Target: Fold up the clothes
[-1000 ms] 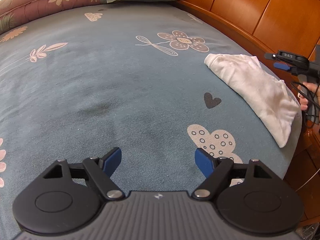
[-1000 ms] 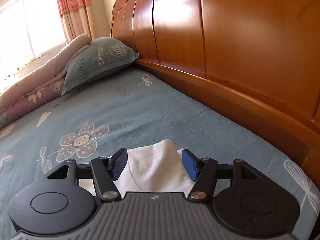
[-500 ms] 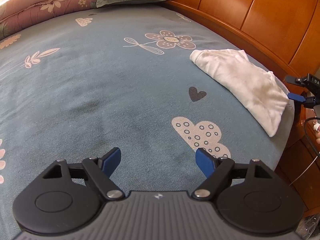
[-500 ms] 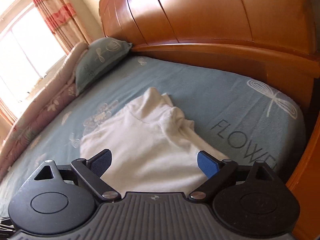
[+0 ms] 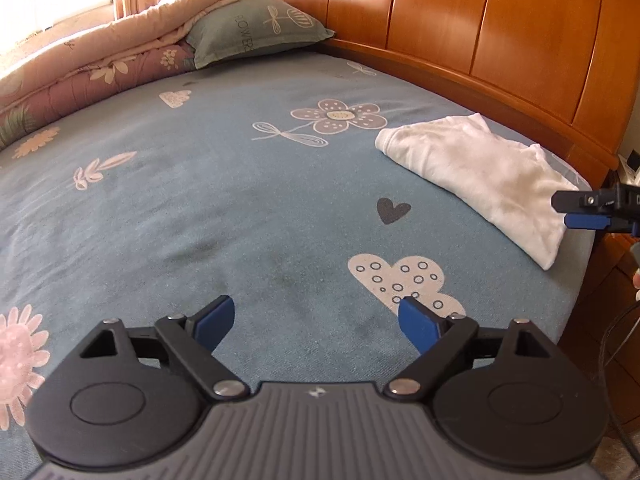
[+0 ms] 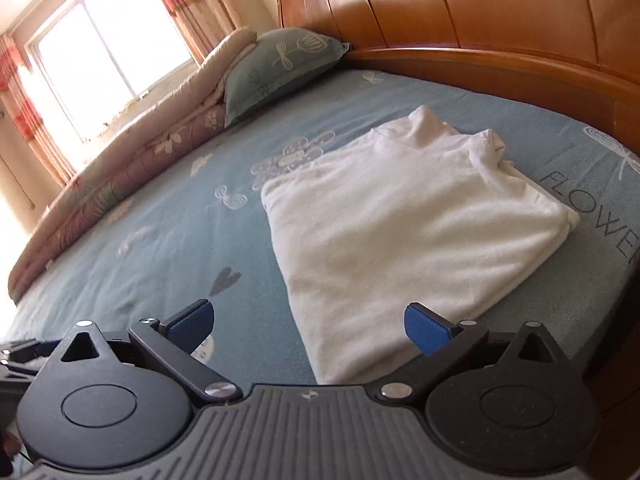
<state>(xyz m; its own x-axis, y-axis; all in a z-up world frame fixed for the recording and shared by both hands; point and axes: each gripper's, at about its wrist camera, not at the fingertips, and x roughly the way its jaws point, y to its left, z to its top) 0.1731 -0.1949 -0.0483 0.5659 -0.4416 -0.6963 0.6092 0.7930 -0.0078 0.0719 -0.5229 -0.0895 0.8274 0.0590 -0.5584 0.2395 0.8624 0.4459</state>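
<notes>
a soft, light white garment (image 6: pixel 404 236) lies folded on the bed (image 5: pixel 208 208). both the left gripper (image 5: pixel 316 320) and the right gripper (image 6: pixel 308 322) have just been opening, and each now gapes empty. it looks floppy, so it is best pinched at a folded edge.

- Near end of white garment (image 6: pixel 400 232) hidden behind right claw (image 6: pixel 308 326) body.
- Right claw (image 5: pixel 580 212) cut off by frame edge beyond garment's (image 5: pixel 480 176) near corner.
- Fingertip (image 5: pixel 636 280) barely visible below it.
- Quilt (image 6: pixel 120 184), far beyond garment, blurred.

White garment (image 6: pixel 404 236) on blue flower-printed sheet (image 5: pixel 240 200); orange-brown wooden headboard (image 5: pixel 500 32); blue-tipped claws.
</notes>
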